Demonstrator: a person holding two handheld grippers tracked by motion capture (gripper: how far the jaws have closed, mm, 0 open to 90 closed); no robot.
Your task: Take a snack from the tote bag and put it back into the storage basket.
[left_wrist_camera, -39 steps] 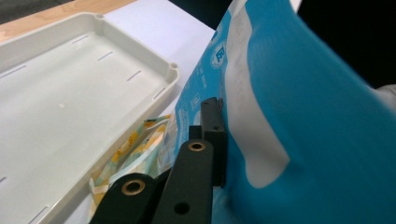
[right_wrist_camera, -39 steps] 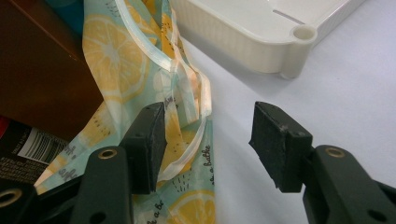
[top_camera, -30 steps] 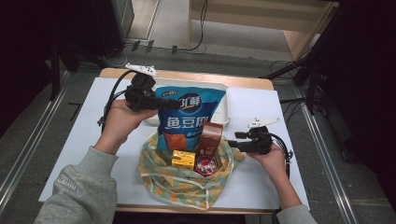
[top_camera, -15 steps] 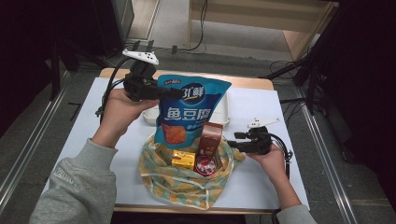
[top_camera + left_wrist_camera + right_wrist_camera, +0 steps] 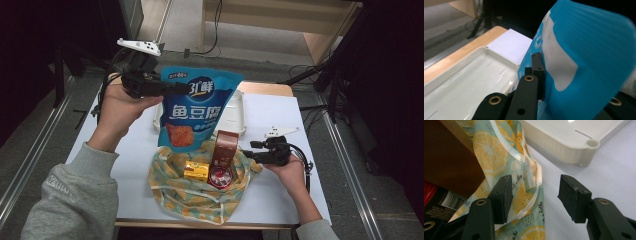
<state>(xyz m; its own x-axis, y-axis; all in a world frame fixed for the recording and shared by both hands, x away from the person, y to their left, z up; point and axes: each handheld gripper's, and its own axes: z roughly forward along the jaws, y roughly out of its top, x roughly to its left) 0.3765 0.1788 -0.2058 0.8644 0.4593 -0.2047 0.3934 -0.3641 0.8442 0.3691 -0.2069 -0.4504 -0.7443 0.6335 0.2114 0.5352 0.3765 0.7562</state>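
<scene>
The white counter (image 5: 125,155) carries everything, with a white plastic tray (image 5: 239,115) lying at its far middle. Nearer, at the near middle of the counter, a lemon-print cloth bag (image 5: 200,192) sits open — inside it a brown carton (image 5: 225,147) stands upright, a yellow box (image 5: 196,171) lies to its left, and a red-lidded jar (image 5: 220,177) lies in front of the carton.

Above the bag's far edge hangs the blue snack bag (image 5: 192,112), lifted clear of the counter with its bottom edge just over the cloth bag's opening. The left gripper (image 5: 175,89) is clamped on the snack bag's upper left corner, jaws pressed flat against the film, as the left gripper view shows close up.

The right gripper (image 5: 250,152) rests at the right side of the cloth bag, low over the counter. Its jaws stand partly apart with the bag's white-trimmed rim (image 5: 534,185) lying between them — the pads are not pressing on it.
</scene>
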